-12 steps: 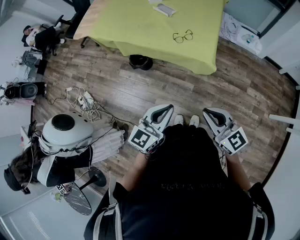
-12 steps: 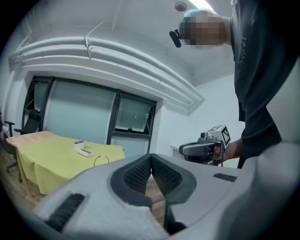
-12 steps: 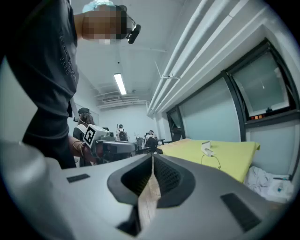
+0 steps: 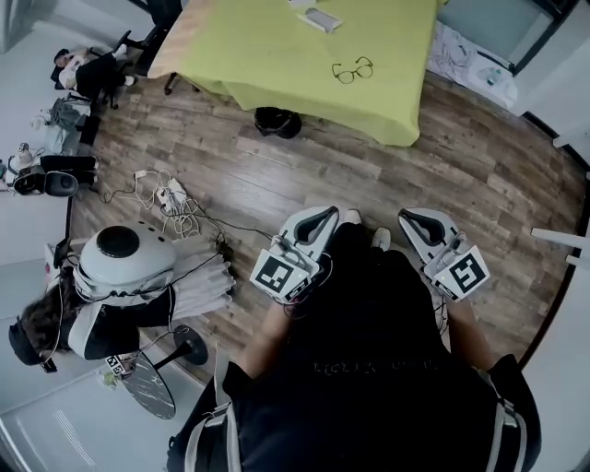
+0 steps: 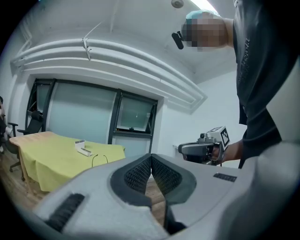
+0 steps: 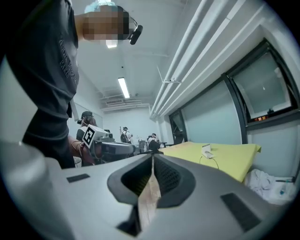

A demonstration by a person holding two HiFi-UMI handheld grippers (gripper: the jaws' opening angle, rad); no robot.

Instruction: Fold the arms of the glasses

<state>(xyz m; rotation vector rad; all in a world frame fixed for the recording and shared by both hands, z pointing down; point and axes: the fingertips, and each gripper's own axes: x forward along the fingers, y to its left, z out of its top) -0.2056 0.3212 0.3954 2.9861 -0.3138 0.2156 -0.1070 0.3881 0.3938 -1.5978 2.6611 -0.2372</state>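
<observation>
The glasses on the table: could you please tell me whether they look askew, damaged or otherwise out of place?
Nothing stands out. The glasses lie on the yellow-green tablecloth, well inside its edge and apart from the white object. They are too small in the head view to judge damage.

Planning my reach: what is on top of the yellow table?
Glasses and a white box lie apart on its yellow cloth. The cloth covers the tabletop, and the far end is out of frame.
</observation>
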